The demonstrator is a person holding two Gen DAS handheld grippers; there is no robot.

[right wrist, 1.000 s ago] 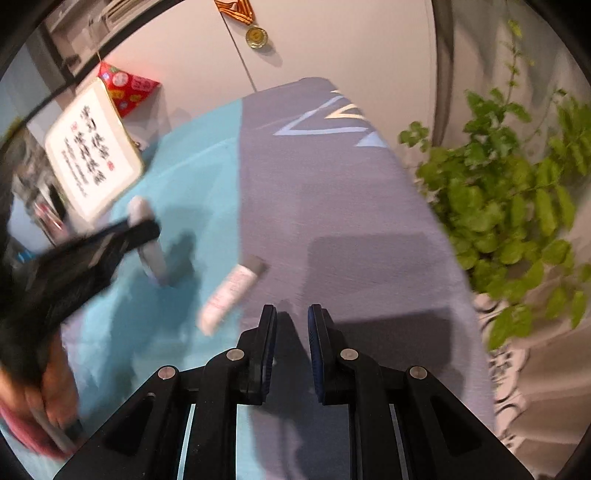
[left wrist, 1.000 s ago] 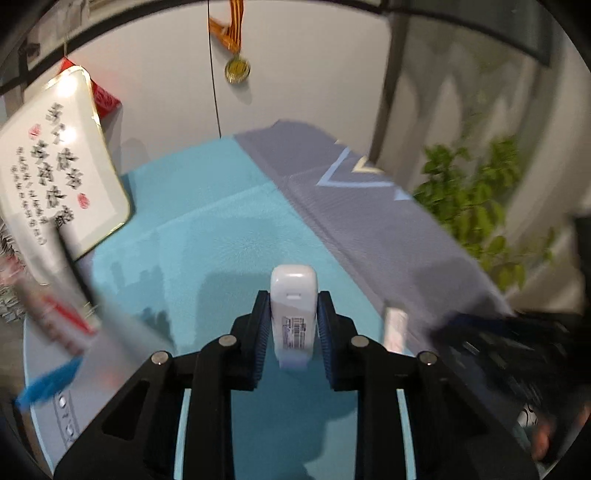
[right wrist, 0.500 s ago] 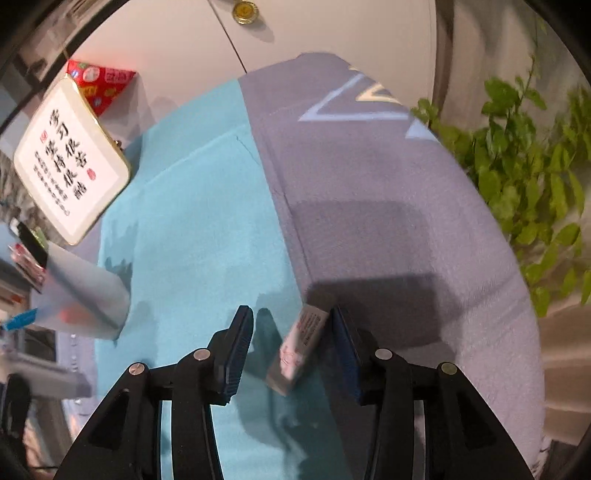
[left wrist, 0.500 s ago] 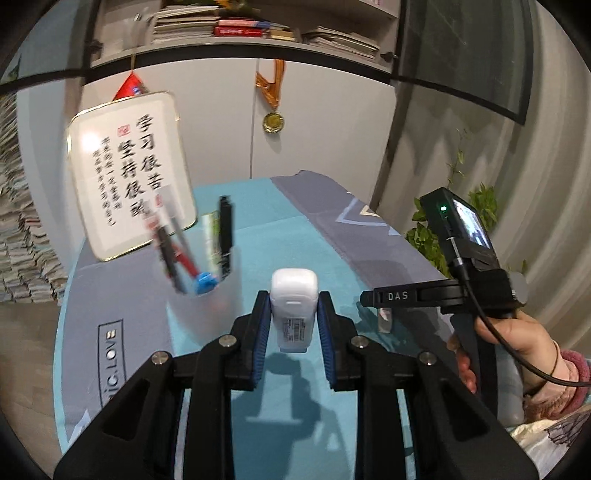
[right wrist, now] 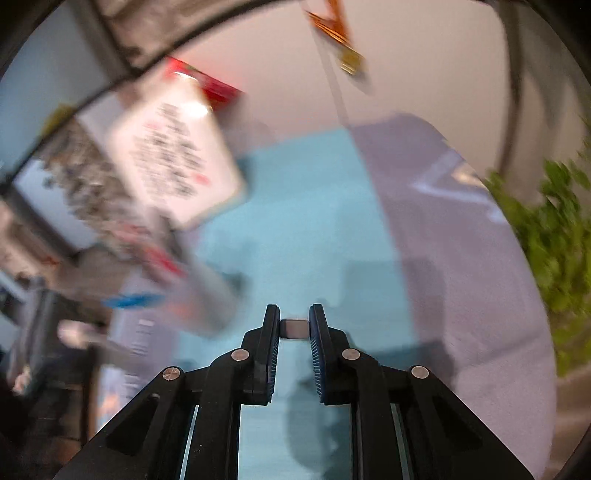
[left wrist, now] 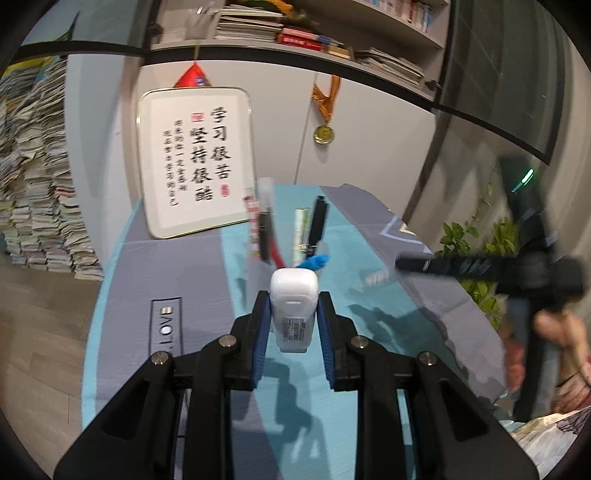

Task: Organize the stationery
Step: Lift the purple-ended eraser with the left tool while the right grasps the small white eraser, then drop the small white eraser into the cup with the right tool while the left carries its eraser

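A teal and grey tablecloth (left wrist: 207,280) covers the table, with a framed calligraphy board (left wrist: 195,162) leaning on the white wall under a bookshelf (left wrist: 295,33) and a medal (left wrist: 324,133). The left gripper (left wrist: 293,314) is raised above the cloth, clenched on a white correction tape (left wrist: 294,306) — just ahead stands a clear pen cup (left wrist: 284,236). The right gripper (right wrist: 293,328), tilted and blurred, pinches a small grey-tipped eraser stick (right wrist: 294,328) over the teal.

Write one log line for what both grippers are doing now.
left hand-held gripper: shut on white plastic correction tape | right hand-held gripper: shut on small grey stick
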